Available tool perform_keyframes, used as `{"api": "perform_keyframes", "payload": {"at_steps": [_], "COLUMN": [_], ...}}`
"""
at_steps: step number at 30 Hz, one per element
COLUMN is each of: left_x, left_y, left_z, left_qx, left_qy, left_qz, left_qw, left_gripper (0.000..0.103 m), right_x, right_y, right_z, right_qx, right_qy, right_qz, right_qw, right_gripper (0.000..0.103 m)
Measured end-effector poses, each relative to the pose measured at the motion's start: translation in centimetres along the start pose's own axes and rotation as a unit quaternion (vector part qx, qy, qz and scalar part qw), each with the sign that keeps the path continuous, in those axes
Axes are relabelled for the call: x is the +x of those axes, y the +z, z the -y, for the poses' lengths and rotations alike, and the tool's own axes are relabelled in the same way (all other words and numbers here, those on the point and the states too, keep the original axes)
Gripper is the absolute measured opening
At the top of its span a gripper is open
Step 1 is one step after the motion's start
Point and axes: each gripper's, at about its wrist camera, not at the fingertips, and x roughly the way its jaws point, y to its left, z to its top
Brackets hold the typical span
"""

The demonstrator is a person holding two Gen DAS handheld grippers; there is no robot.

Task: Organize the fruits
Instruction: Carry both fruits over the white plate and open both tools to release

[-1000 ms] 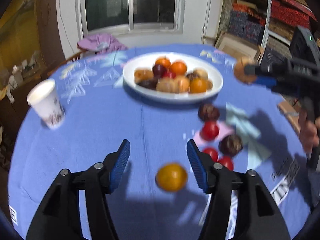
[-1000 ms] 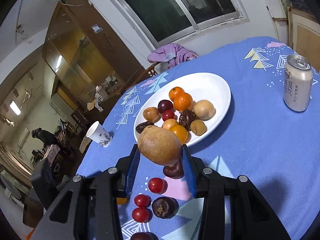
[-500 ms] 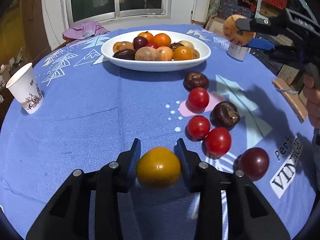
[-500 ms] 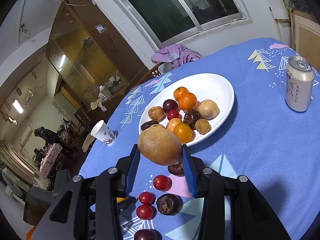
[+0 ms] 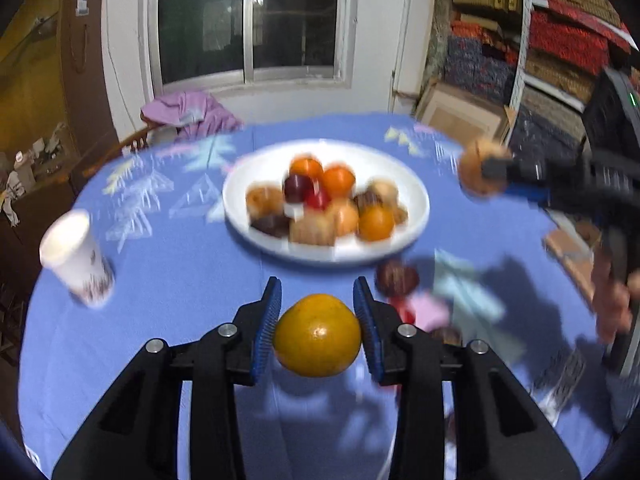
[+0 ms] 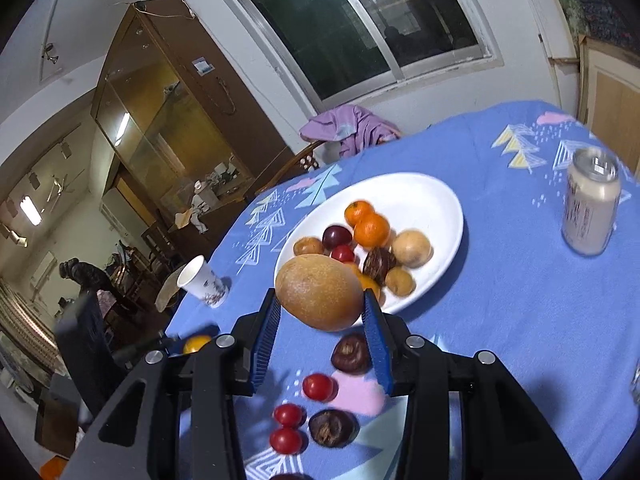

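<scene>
My left gripper (image 5: 318,312) is shut on an orange (image 5: 317,335) and holds it above the blue tablecloth, short of the white plate (image 5: 412,220) heaped with several fruits. My right gripper (image 6: 320,320) is shut on a large tan-brown fruit (image 6: 320,291), lifted over the plate's (image 6: 436,208) near rim. From the left wrist view this brown fruit (image 5: 472,172) and the right gripper (image 5: 486,170) hang right of the plate. Red tomatoes (image 6: 318,387) and dark brown fruits (image 6: 351,354) lie loose on the cloth below the right gripper. The orange (image 6: 196,343) also shows at lower left in the right wrist view.
A paper cup (image 5: 78,258) stands on the table's left side. A drink can (image 6: 590,208) stands right of the plate. A chair with purple cloth (image 6: 348,128) sits behind the round table. A person's hand (image 5: 612,300) grips the right tool's handle.
The left gripper shut on the orange and lifted it off the cloth toward the plate. The right gripper kept its grip on the brown fruit and barely moved.
</scene>
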Motion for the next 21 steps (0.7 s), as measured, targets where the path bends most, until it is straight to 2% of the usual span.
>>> {"api": "perform_keyframes", "payload": {"at_steps": [2,6,9,12,17,21], "left_x": [0.8,4.5,8.4,12.1,14.9,14.4], "left_y": [3.5,7.8,8.5,8.0,7.0,7.2], "left_z": [-0.4,-1.0,-1.6,-1.9,-1.3,-1.1], "left_qx": [-0.008,-0.031,-0.051,-0.066,-0.057,-0.052], "left_qy": [0.003,0.011,0.009,0.003,-0.001,0.015], "left_qz": [0.022,0.029,0.008,-0.018,-0.028,-0.004], "left_qw": [0.9997,0.9990,0.9986,0.9976,0.9980,0.9985], "left_gripper": [0.037,0.037,0.037,0.037,0.039,0.077], "right_x": [0.3,2.5,5.7,9.1,12.3,13.9], "right_y": [1.3,3.7,4.5,4.6,5.0,6.0], "right_z": [-0.3,-0.3,0.8,2.2,3.6,4.9], "right_qx": [-0.010,-0.025,-0.024,-0.019,-0.027,-0.013], "right_qy": [-0.011,-0.035,-0.050,-0.060,-0.094,-0.107], "right_qz": [0.008,0.020,0.007,-0.016,-0.022,-0.026], "right_qw": [1.000,0.999,0.998,0.998,0.995,0.994], "right_gripper": [0.042,0.042,0.042,0.042,0.042,0.042]}}
